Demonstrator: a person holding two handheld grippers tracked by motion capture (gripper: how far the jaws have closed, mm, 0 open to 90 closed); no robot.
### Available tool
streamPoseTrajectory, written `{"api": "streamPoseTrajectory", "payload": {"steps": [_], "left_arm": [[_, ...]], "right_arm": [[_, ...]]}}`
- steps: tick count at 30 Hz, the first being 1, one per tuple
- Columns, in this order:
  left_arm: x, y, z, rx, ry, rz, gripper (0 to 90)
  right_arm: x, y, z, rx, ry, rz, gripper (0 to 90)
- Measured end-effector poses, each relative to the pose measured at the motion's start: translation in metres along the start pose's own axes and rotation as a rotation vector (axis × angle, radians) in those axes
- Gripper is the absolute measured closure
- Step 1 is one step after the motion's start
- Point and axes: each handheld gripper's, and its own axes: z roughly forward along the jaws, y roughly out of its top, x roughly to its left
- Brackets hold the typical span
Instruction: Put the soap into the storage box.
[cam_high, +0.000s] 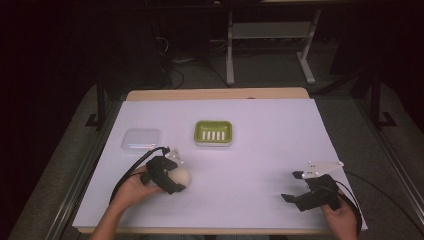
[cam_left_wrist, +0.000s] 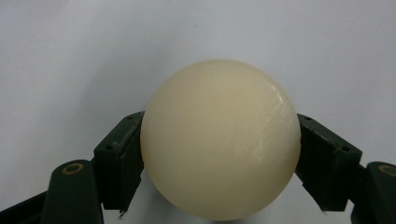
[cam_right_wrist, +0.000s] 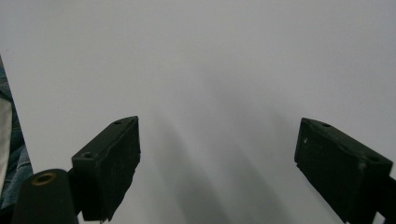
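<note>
A cream, egg-shaped ball (cam_high: 180, 177) rests low over the white sheet at the front left, and my left gripper (cam_high: 176, 180) is shut on it. In the left gripper view the ball (cam_left_wrist: 220, 140) bulges between both black pads (cam_left_wrist: 122, 161), which press its sides. My right gripper (cam_high: 292, 186) hovers at the front right with its jaws wide apart. In the right gripper view the gripper (cam_right_wrist: 217, 163) has only bare white sheet between its fingers. A green soap dish (cam_high: 213, 133) with a slotted white insert sits near the middle of the table.
A clear plastic lid (cam_high: 141, 139) lies left of the soap dish. The white sheet (cam_high: 260, 150) covers most of the wooden table, whose far edge (cam_high: 215, 93) shows. Cables trail from both grippers toward the front edge. Dark floor and a stand's legs lie beyond.
</note>
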Motion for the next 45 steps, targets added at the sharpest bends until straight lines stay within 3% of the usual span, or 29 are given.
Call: {"api": "streamPoseTrajectory", "payload": {"steps": [7, 28, 32, 45], "left_arm": [[0.003, 0.011, -0.007, -0.001, -0.014, 0.020, 24.6], [0.019, 0.035, -0.007, 0.000, -0.044, 0.008, 24.5], [0.023, 0.045, -0.010, -0.004, -0.065, 0.019, 24.5], [0.030, 0.066, -0.012, -0.004, -0.068, 0.034, 24.5]], "right_arm": [[0.000, 0.000, 0.000, -0.003, 0.001, 0.000, 13.6], [-0.004, -0.001, -0.001, -0.024, 0.002, 0.022, 13.6], [-0.007, -0.004, -0.002, -0.025, -0.001, 0.032, 13.6], [-0.010, -0.007, -0.007, -0.046, -0.013, 0.040, 13.6]]}}
